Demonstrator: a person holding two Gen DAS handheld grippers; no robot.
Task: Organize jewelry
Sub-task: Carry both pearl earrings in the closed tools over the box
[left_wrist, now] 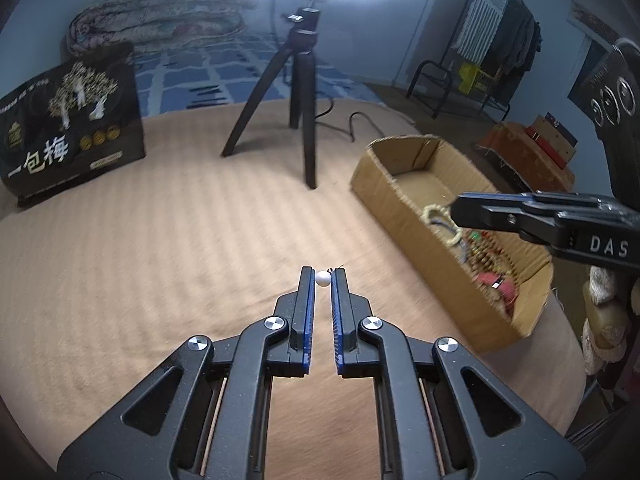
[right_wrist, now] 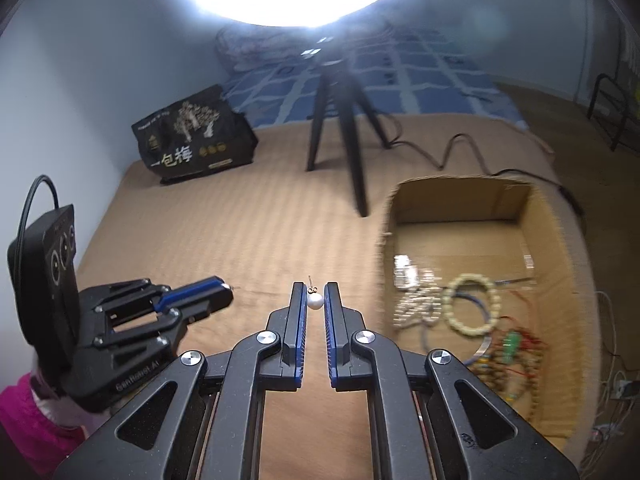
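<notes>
In the left wrist view my left gripper is shut on a small white pearl earring pinched at its fingertips, above the tan cloth. My right gripper is likewise shut on a white pearl earring, whose thin post sticks up past the tips. An open cardboard box stands to the right and holds a pale beaded bracelet, a silvery chain and several darker bead strings. Seen from the left wrist, the right gripper hovers over the box. From the right wrist, the left gripper is at the left.
A black tripod under a bright ring light stands mid-table, its cable trailing right. A black printed bag sits at the back left. The table's rounded edge runs just beyond the box; a pink sleeve shows at lower left.
</notes>
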